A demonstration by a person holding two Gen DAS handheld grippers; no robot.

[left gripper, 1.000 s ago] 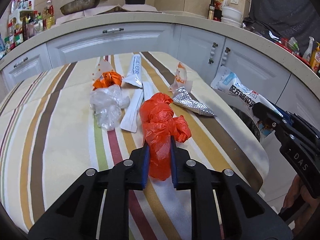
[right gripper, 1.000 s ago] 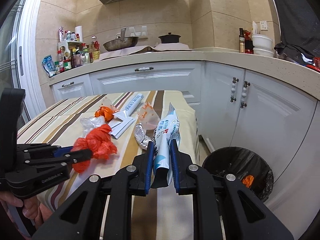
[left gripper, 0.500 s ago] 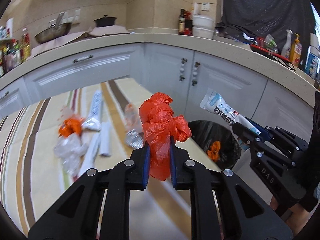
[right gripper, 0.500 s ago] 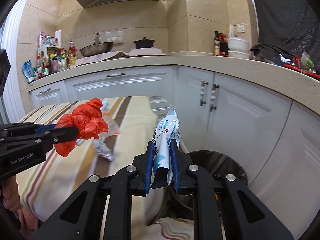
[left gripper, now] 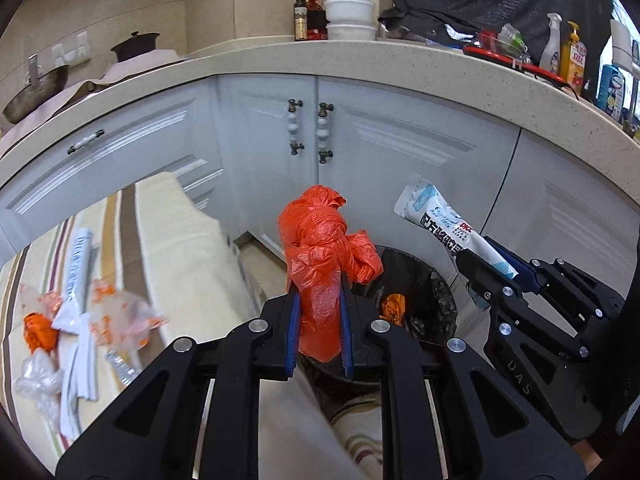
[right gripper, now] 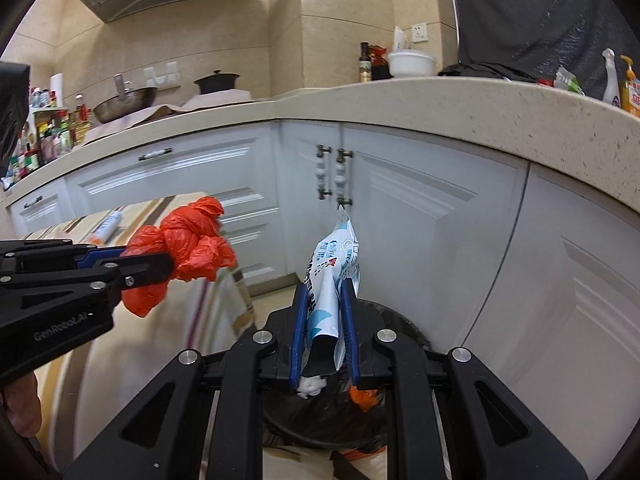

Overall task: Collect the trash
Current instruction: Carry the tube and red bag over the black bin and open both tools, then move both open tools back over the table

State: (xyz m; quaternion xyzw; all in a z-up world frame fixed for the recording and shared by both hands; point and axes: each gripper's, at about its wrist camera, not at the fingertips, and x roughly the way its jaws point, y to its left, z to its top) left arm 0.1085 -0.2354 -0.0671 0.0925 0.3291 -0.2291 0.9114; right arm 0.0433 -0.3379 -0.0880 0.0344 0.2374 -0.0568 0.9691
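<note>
My left gripper [left gripper: 319, 300] is shut on a knotted orange plastic bag [left gripper: 320, 248], held in the air near the table's end; the same orange plastic bag [right gripper: 184, 244] shows at the left of the right wrist view. My right gripper [right gripper: 325, 300] is shut on a white and blue printed wrapper [right gripper: 332, 268], and that wrapper [left gripper: 440, 224] juts up from the right gripper [left gripper: 490, 262] in the left wrist view. Below both stands a bin with a black liner [left gripper: 434, 292], orange trash inside it. The bin [right gripper: 320, 420] lies mostly behind my right gripper's fingers.
The striped table [left gripper: 168, 240] at the left holds several pieces of trash: a white tube wrapper [left gripper: 78, 256], a small orange bag [left gripper: 38, 330], clear plastic [left gripper: 36, 380] and a foil scrap. White cabinets [left gripper: 360, 152] curve behind the bin under a cluttered counter [left gripper: 400, 60].
Both grippers have swung right, off the table and toward the bin, each keeping its load. The table trash has slid to the left of view and the bin now lies below the grippers.
</note>
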